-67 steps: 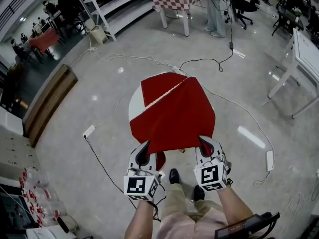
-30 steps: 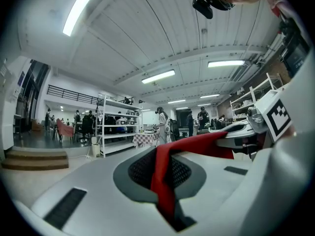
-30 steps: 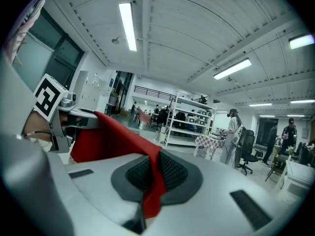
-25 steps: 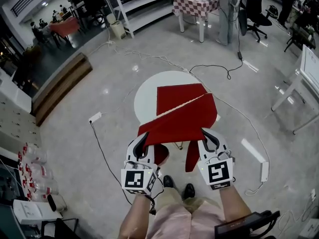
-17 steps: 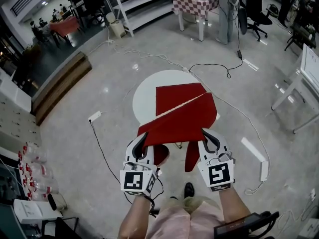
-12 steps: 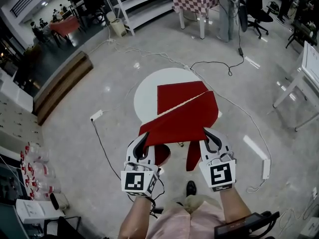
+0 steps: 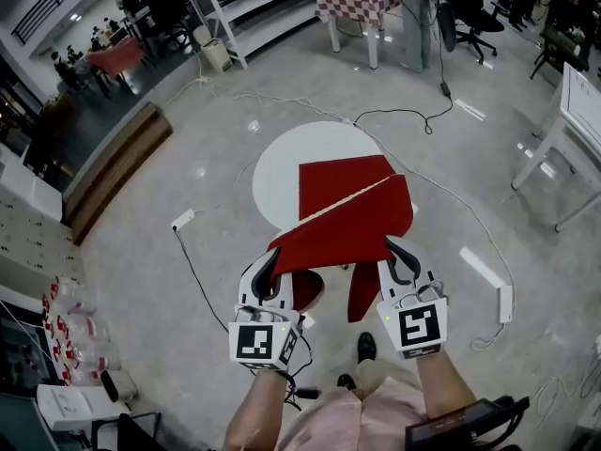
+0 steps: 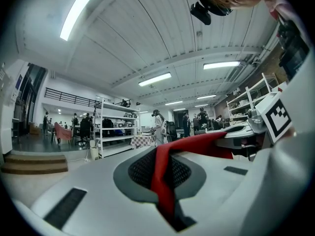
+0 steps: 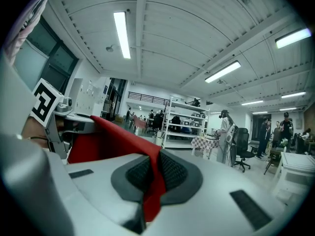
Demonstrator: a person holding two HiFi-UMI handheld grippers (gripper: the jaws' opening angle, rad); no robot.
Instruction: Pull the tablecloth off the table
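Your left tongs [image 7: 270, 259] are clamped tight on one near edge of the red tablecloth [image 7: 349, 216], and your right tongs [image 7: 395, 250] grip the other. The cloth stretches away from both, lifted and folded over itself. Its far part lies on the round white bench [image 7: 277, 169], whose left side shows bare.

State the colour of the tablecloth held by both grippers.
Plain red: the tablecloth shows best in the head view.

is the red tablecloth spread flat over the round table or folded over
Folded over: the red tablecloth shows a diagonal fold line, and much of the white table is bare.
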